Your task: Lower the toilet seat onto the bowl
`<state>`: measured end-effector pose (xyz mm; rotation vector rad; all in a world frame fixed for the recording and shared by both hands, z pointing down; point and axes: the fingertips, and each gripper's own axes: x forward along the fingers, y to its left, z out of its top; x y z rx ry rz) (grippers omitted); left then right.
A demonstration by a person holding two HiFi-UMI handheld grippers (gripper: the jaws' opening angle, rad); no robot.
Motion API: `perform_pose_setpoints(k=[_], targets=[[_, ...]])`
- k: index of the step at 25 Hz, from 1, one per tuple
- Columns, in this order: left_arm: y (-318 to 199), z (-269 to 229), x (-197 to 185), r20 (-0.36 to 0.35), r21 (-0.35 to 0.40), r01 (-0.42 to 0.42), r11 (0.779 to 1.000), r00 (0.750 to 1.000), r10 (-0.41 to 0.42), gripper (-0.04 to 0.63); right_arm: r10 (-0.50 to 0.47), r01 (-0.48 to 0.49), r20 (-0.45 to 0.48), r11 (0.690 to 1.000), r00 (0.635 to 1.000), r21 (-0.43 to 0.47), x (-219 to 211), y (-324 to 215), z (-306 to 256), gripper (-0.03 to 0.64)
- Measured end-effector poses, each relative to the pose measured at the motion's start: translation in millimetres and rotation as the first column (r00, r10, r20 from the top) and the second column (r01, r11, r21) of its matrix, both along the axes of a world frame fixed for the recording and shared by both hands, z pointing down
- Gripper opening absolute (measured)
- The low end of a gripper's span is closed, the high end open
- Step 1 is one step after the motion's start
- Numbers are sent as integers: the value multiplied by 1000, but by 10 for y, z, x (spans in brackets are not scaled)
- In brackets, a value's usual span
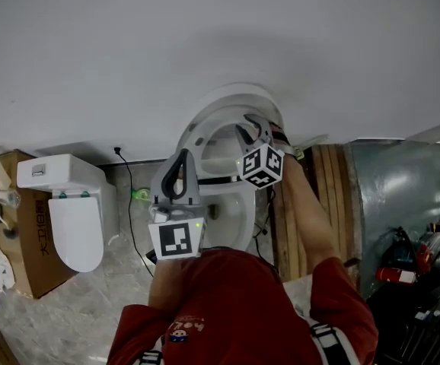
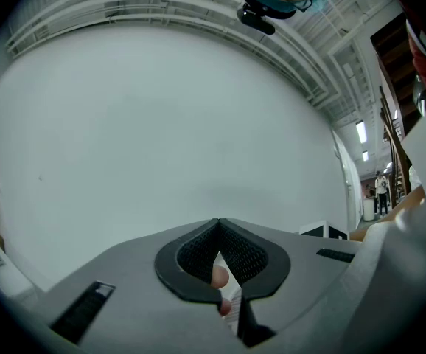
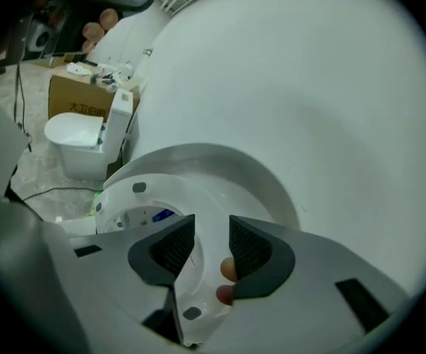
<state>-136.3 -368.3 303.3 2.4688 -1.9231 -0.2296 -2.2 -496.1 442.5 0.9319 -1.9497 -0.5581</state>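
Head view: the glossy white oval toilet seat (image 1: 195, 137) stands raised, leaning back with its lid against the smooth white wall (image 1: 205, 36), above the open bowl (image 1: 239, 211). The right tongs (image 1: 244, 126), grey plastic with ribbed black pads, stand partly open at the seat's right side. In the right gripper view the seat's ring shows through the gap, and neither pad is clamped on it. The left tongs (image 1: 182, 155), nearer and further left, are closed tip to tip on nothing.

At the far left, on the mottled grey floor (image 1: 90, 303), a second white toilet (image 1: 75, 219) stands beside a cardboard box (image 1: 30, 242). A black cable (image 1: 131, 196) trails between the two toilets. Rough wooden boards (image 1: 319, 181) stand to the right. The person's red top (image 1: 235, 303) cuts off the bowl's near end.
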Motion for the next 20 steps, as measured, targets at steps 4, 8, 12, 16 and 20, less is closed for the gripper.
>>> perform_pose_setpoints(k=[4,8,12,16,20], targets=[[-30,16,-9,-1,-4,-5,1000,1000,5,12,-45,42,-146,999,988,-24,-28,-90,171,179],[-51,29,-19,-10,-5,-2,1000,1000,2,12,-80,70,-274,997,958,-44,-19,-170,278,244],[-81,54,-13,-15,-10,-2,1000,1000,2,12,-107,90,-377,994,920,-62,9,-238,404,262],[-97,56,-32,-21,-8,1,1000,1000,-1,12,-109,92,-443,994,890,-59,9,-306,486,265],[-107,70,-33,-17,-14,4,1000,1000,-4,11,-96,81,-468,995,879,-53,53,-378,484,267]])
